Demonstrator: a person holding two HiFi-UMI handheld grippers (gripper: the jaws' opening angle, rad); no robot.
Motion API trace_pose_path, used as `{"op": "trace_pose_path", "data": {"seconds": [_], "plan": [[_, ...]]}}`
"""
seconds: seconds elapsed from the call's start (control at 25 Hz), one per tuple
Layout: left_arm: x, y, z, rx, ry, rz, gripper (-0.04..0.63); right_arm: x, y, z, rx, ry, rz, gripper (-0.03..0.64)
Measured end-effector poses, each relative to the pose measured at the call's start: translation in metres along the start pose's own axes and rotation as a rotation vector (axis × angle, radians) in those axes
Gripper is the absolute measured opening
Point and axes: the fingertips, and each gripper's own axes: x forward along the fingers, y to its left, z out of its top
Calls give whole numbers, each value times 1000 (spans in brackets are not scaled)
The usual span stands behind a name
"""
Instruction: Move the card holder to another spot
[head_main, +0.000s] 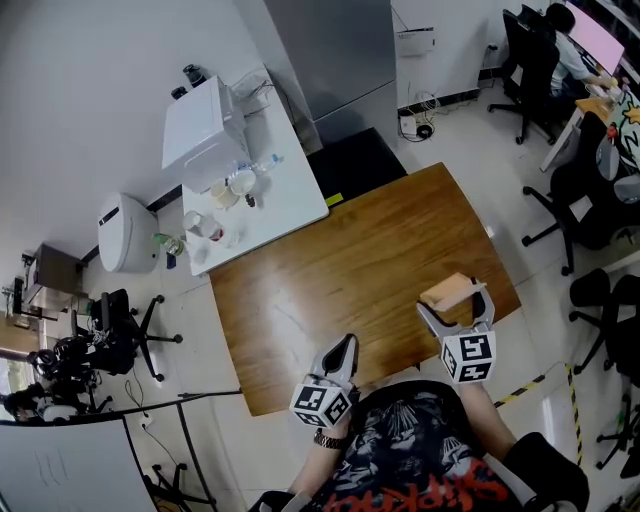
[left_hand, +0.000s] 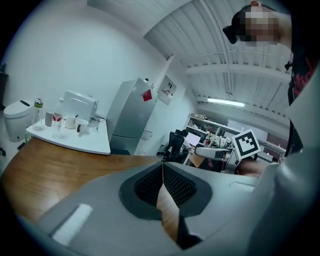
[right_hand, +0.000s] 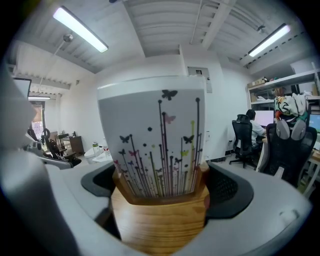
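Left tongs (head_main: 346, 343): pressed together with nothing between them, above the wooden counter (head_main: 340, 260).
Right tongs (head_main: 456, 303): clamped on the card holder (right_hand: 159, 220), which stands upright and carries a butterfly card (right_hand: 155, 135).

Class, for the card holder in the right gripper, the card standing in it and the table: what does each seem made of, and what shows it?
The card holder looks like pale wood, matt: grain lines show. The card is probably coated paper or thin plastic: smooth white with printed butterflies. The table is wood or wood-look laminate, semi-gloss: grain streaks, soft glare.
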Motion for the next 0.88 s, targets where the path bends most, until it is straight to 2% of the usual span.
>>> {"op": "trace_pose_path", "data": {"seconds": [0.16, 0.24, 0.36, 0.4, 0.44, 0.48, 0.6, 0.68, 0.8, 0.88], "plan": [[-10, 5, -4, 67, 18, 27, 0, -8, 15, 2, -3, 3, 20, 534], [-14, 5, -4, 95, 13, 16, 0, -9, 22, 2, 1, 5, 35, 533], [-19, -11, 10, 115, -46, -59, 0, -9, 29, 2, 3, 4, 54, 534], [-21, -21, 17, 121, -72, -100, 14, -9, 32, 2, 1, 2, 59, 534], [-23, -30, 22, 127, -85, -144, 65, -9, 33, 2, -1, 2, 64, 534], [-23, -39, 24, 132, -82, -187, 99, -8, 35, 2, -3, 3, 67, 534], [-22, -58, 18, 130, -9, -286, 110, -8, 40, -2, -2, 15, 76, 534], [-22, -66, 12, 162, 31, -316, 105, -7, 44, -2, -5, 22, 84, 534], [-26, -72, 3, 239, 41, -322, 67, -5, 50, -4, -15, 32, 100, 534], [-30, -76, 1, 233, 34, -341, 71, -2, 54, -5, -21, 41, 114, 534]]}}
